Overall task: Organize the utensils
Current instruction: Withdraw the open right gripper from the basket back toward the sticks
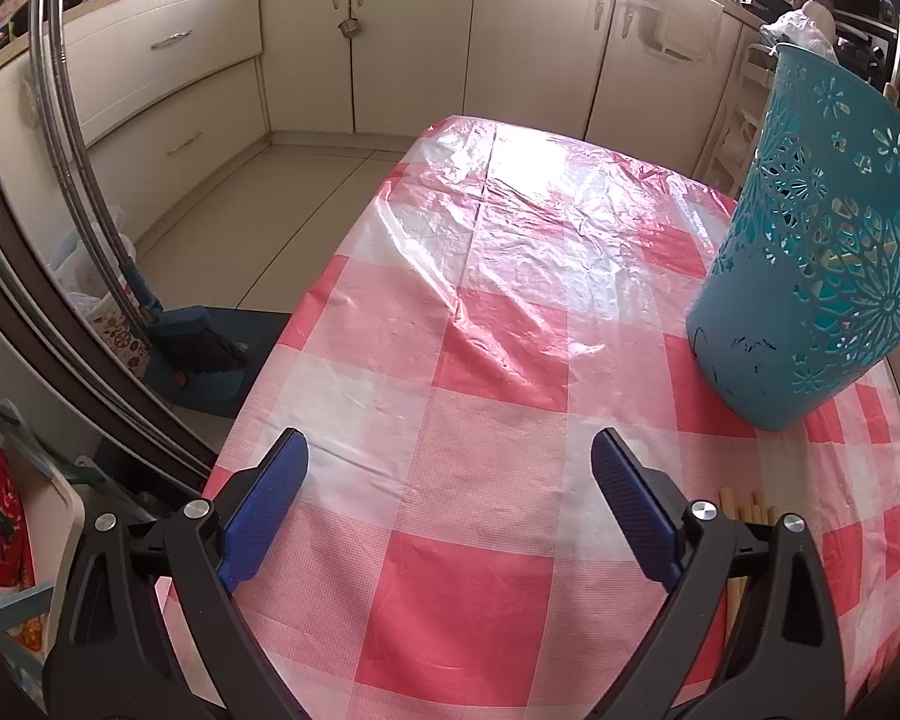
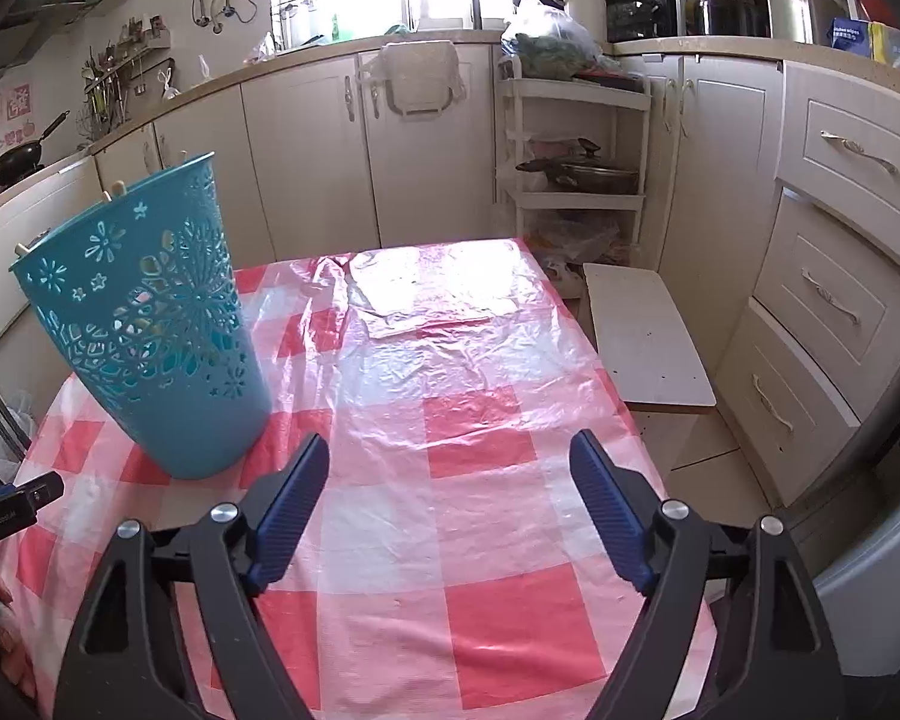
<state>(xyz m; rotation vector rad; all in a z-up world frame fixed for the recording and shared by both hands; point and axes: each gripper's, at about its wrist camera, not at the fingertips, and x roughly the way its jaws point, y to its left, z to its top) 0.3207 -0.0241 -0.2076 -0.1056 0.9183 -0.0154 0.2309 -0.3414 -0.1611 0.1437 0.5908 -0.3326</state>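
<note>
A teal perforated plastic basket [image 1: 822, 246] stands upright on the red-and-white checked tablecloth [image 1: 450, 360], to the right of my left gripper [image 1: 450, 450]. Pale wooden sticks show through its holes and poke above its rim [image 2: 114, 189]. My left gripper is open with nothing between its blue pads. Several light wooden chopsticks [image 1: 744, 510] lie on the cloth just behind its right finger, partly hidden. In the right wrist view the basket [image 2: 150, 324] stands at the left, and my right gripper [image 2: 450, 462] is open and empty over the cloth [image 2: 480, 480].
Cream kitchen cabinets [image 2: 306, 150] surround the table. A white shelf rack with pots [image 2: 576, 174] and a low white board [image 2: 648, 336] stand past the table's far right. A dark broom and dustpan [image 1: 198, 342] lie on the floor at left. The left gripper's tip [image 2: 18, 504] shows at the left edge.
</note>
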